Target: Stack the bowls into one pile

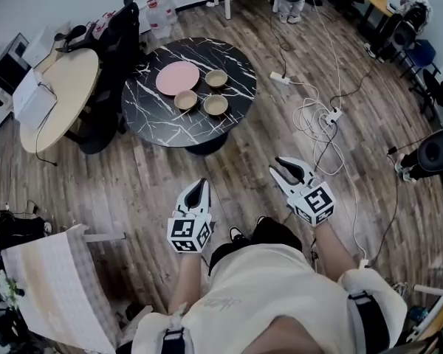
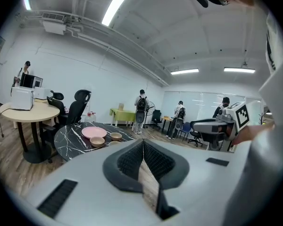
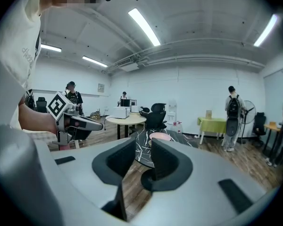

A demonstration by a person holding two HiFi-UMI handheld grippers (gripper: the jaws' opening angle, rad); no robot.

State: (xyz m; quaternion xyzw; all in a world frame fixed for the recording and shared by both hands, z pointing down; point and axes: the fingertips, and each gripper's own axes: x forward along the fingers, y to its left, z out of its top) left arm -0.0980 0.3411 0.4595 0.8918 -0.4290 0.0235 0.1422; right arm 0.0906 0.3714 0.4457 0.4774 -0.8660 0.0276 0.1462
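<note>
Two hand-held claws over wood floor [image 1: 133,190], facing one round table [image 1: 162,131].
Left claw [image 1: 198,189]: jaws meeting at the tips, empty; right claw [image 1: 289,169]: jaws slightly apart, empty. Three unstacked bowls, near-left bowl [image 1: 185,99], far bowl [image 1: 215,78] and near-right bowl [image 1: 215,105], sit beside one pink plate [image 1: 178,77] mid-table, clear of the rim; bare floor lies between claws and table.

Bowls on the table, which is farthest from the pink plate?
The small tan bowl closest to the person; the other two bowls sit beside the round pink plate.

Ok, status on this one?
Left gripper shut, empty; right gripper open, empty. Three bowls unstacked on table, beside pink plate. Grippers well short of it.
</note>
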